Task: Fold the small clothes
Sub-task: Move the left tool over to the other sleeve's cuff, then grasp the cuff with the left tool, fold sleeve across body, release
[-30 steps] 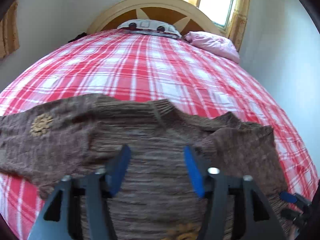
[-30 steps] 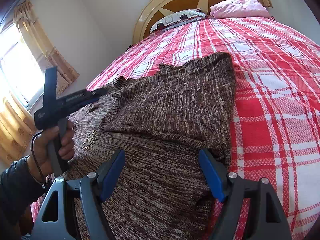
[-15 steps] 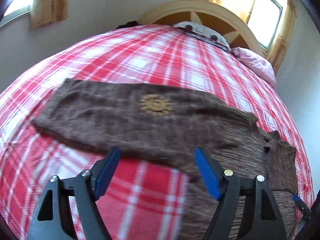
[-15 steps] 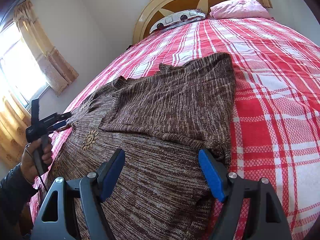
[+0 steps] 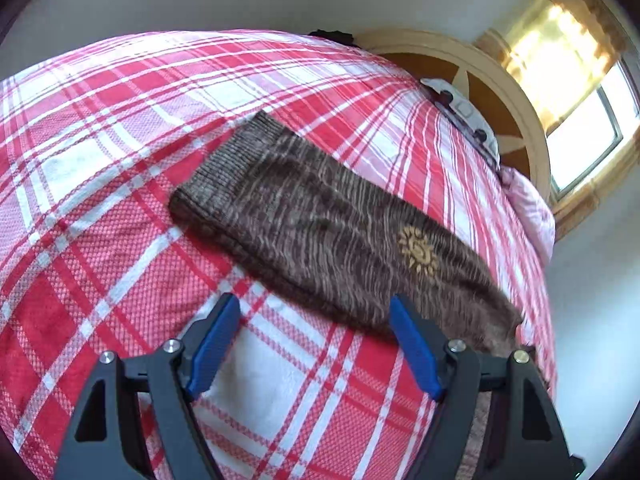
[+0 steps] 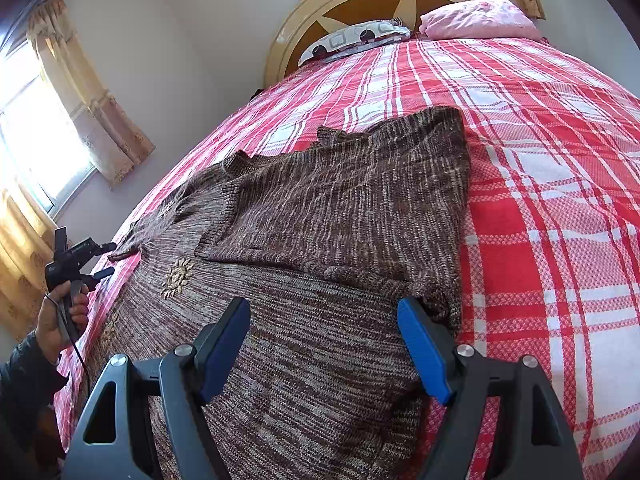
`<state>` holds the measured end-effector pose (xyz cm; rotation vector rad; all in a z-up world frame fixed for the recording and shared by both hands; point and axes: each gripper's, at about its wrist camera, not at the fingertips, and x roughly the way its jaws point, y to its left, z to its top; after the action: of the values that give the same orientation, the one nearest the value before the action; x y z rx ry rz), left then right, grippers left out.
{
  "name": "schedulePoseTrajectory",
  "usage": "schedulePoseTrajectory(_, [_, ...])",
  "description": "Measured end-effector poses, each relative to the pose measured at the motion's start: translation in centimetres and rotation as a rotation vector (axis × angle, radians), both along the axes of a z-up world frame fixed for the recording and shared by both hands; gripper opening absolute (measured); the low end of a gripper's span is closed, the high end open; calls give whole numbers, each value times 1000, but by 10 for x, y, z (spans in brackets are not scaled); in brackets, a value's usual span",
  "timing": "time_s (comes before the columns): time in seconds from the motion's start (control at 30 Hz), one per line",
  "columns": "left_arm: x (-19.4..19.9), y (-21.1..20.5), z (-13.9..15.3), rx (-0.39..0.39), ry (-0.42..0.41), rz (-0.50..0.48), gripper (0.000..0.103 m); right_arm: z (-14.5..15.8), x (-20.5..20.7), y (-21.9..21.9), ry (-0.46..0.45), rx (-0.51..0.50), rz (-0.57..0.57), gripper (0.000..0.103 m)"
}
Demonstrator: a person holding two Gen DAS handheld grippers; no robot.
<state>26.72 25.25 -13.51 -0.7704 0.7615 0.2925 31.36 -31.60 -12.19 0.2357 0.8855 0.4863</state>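
Note:
A brown knit sweater (image 6: pixel 320 220) lies flat on the red plaid bed (image 6: pixel 540 168), with its right sleeve folded across the body. In the left wrist view the other sleeve (image 5: pixel 320 236) stretches out flat, ribbed cuff (image 5: pixel 224 172) to the upper left and a yellow sun emblem (image 5: pixel 418 250) further right. My left gripper (image 5: pixel 314 302) is open, just short of the sleeve's near edge, with nothing between its fingers. The right wrist view shows that left gripper (image 6: pixel 108 259) far left, held by a hand (image 6: pixel 60 316). My right gripper (image 6: pixel 323 304) is open over the sweater's lower body.
A round wooden headboard (image 6: pixel 360 4) stands at the far end with a patterned pillow (image 6: pixel 352 38) and a pink pillow (image 6: pixel 480 20). Curtained windows (image 6: pixel 44 136) are on the left wall. Bare plaid bedspread (image 5: pixel 100 200) surrounds the sleeve's cuff.
My left gripper has swung left from the sweater's body out along the sleeve and rolled; the cuff is now in its view. The right gripper has stayed still.

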Motion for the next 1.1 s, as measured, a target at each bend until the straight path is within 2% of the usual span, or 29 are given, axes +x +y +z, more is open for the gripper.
schedulePoseTrajectory(0.17, [7,22,-5,-55,-61,70,80,0,0,0,0,-1,0,77])
schedulePoseTrajectory(0.53, [20,37,-9,7,-92,109,75,0,0,0,0,-1,0,77])
schedulePoseTrajectory(0.63, [21,41,-9,6,-79,127,59,0,0,0,0,-3,0,77])
schedulePoseTrajectory(0.67, [21,43,-10,4,-77,132,46,0,0,0,0,-2,0,77])
schedulePoseTrajectory(0.7, [21,46,-12,-1,-68,136,26,0,0,0,0,-2,0,77])
schedulePoseTrajectory(0.77, [21,54,-16,-33,-58,142,9,0,0,0,0,-2,0,77])
schedulePoseTrajectory(0.8, [19,59,-19,-68,-72,144,9,0,0,0,0,-2,0,77])
schedulePoseTrajectory(0.87, [17,59,-19,-72,-81,140,9,0,0,0,0,-2,0,77])
schedulePoseTrajectory(1.0, [17,48,-5,5,-103,107,8,0,0,0,0,-2,0,77])
schedulePoseTrajectory(1.1, [20,39,8,28,-143,79,8,0,0,0,0,-3,0,77])
